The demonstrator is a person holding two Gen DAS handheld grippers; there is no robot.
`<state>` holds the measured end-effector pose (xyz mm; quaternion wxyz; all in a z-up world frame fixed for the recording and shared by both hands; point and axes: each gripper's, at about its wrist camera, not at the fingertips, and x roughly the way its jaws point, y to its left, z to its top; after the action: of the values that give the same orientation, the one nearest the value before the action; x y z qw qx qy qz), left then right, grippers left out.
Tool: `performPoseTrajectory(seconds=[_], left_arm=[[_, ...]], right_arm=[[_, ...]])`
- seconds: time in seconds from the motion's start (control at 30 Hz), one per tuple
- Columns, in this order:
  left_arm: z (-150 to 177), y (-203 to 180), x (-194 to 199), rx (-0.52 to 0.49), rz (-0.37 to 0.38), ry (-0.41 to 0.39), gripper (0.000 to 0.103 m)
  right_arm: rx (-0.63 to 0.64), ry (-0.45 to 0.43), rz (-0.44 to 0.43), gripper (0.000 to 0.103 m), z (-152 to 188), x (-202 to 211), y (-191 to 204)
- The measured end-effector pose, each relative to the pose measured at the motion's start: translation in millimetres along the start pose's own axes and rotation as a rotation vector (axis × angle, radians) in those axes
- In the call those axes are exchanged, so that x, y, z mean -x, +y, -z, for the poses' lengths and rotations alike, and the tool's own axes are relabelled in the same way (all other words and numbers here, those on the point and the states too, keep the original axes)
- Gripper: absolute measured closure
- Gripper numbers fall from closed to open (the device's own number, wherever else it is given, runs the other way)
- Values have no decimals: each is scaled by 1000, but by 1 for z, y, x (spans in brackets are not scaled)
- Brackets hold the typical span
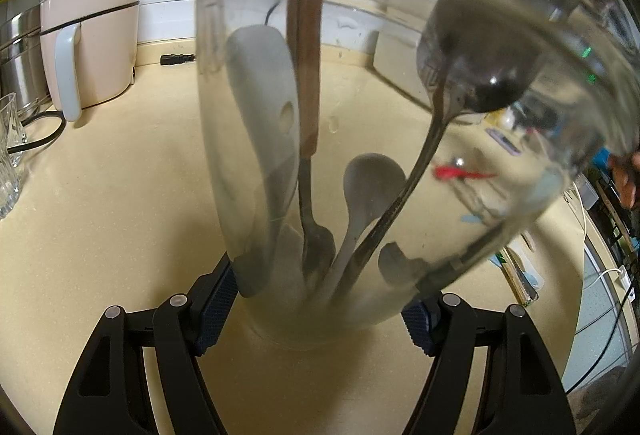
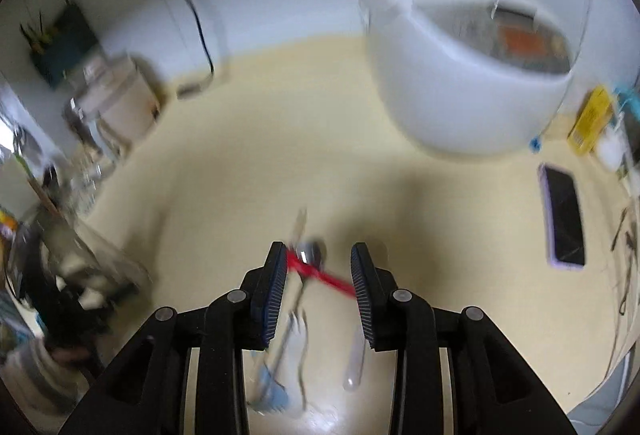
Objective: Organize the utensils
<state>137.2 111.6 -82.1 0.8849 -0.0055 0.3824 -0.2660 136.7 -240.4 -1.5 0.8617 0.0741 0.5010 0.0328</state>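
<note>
My left gripper (image 1: 320,311) is shut on a clear glass jar (image 1: 360,139), gripped near its base and tilted toward the camera. Inside stand a metal spoon (image 1: 476,75), a white spoon (image 1: 372,183), a wood-handled utensil (image 1: 306,47) and a white spatula (image 1: 260,83). In the blurred right wrist view my right gripper (image 2: 320,275) is open above loose utensils on the beige counter (image 2: 240,155): a red-handled piece (image 2: 320,275), a metal spoon (image 2: 310,253), a blue one (image 2: 272,391) and a clear plastic one (image 2: 354,367). The jar shows at the left (image 2: 80,259).
A pink electric pot (image 1: 92,39), steel pot (image 1: 18,51) and cut glass (image 1: 8,155) stand at the left. A white appliance (image 2: 472,67), a phone (image 2: 564,211) and a yellow box (image 2: 592,119) are at the right. A black cable (image 1: 32,139) trails on the counter.
</note>
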Motion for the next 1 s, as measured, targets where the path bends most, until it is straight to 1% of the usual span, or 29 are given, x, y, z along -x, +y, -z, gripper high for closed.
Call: performPoseTrajectory(seconds=[0.03,0.07,0.1,0.23,0.37,0.47,0.67,0.73,0.8,0.87,0.9,0.97,1.0], left_arm=[[0,0,0,0,0,0,27],[0,0,0,0,0,0,27],[0,0,0,0,-1,0,27],[0,-1,0,0,-6,0,27],[1,-3,0,0,-12,-1,27],[1,-6,0,3,-10,-1,27],[1,-7,0,5,-11,-1,27],[1,-7,0,5,-11,-1,27],[1,-8,-1,6,-11,-1,27],[1,-9,-1,5,-11,-1,27],[1,-9,-1,5,-11,-1,27],[1,-9,-1,5,-11,-1,27],[1,-8,-1,5,-11,-1,27]], right_arm=[[52,36,-15,70,3,-12,8],[88,55,-21,70,5,-19,13],[151,80,-18,70,8,-30,22],[344,147,34,70,5,-65,49],[462,205,45,70,-7,-91,62],[514,249,57,70,-10,-104,66],[546,289,69,70,-17,-122,67],[539,307,51,70,-15,-126,66],[544,304,30,70,-12,-126,67],[519,299,7,80,-12,-124,63],[494,297,-8,81,-13,-122,60],[433,278,-43,88,-16,-116,51],[408,267,-56,88,-18,-116,51]])
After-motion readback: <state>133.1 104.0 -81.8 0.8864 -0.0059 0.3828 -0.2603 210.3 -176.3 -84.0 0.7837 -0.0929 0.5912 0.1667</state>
